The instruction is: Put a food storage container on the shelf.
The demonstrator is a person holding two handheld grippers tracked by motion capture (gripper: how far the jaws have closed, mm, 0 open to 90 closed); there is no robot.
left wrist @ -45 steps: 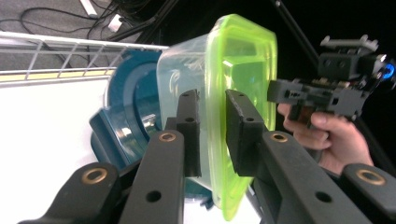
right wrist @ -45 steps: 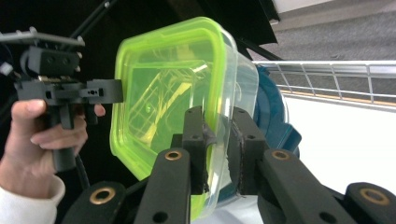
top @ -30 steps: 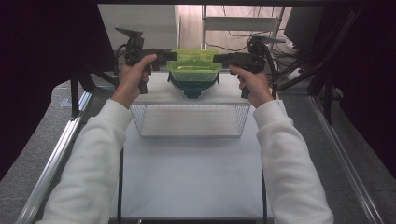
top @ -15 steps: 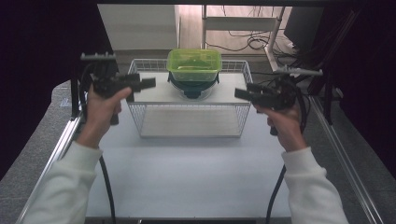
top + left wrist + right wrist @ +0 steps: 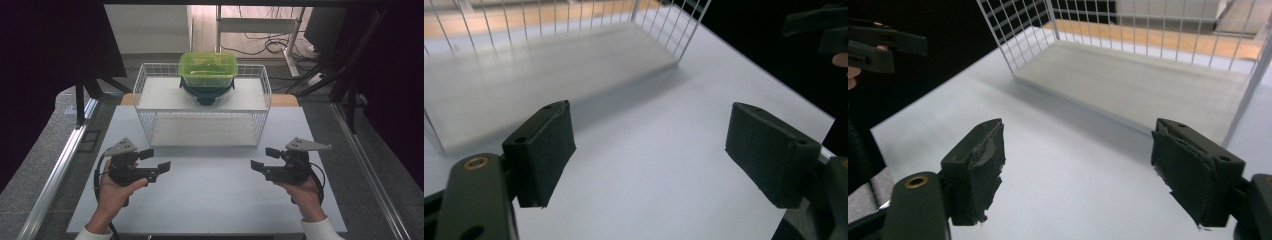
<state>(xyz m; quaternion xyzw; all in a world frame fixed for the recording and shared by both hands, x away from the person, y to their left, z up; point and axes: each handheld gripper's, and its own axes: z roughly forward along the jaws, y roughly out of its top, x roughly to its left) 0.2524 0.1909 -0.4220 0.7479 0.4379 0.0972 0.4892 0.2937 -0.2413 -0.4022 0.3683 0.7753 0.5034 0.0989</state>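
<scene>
Your left gripper point(image 5: 156, 161) sits low over the near left part of the white table point(image 5: 210, 200), and its jaws stand wide apart with nothing between them. They have just been opening. Your right gripper point(image 5: 265, 160) is the mirror of it on the near right side, jaws spread just as wide and empty, and they too have just been opening. The two point inward at each other across bare tabletop, well apart.

The green tub point(image 5: 208, 70) is nowhere near either of them. It lies at the far end of the table, on the upper shelf of the wire basket point(image 5: 150, 127), roughly in the middle of that shelf. It rests on a dark, rounded bowl-like thing point(image 5: 206, 94), which stands on the same shelf. You cannot tell from above what the green tub holds; its top looks closed or covered.

The lower level of the wire basket is a pale flat floor. In your left gripper view its pads point(image 5: 544, 150) frame the near corner of the basket and that floor, and your right gripper view shows the same floor from the other side, between its pads point(image 5: 978, 165).
</scene>
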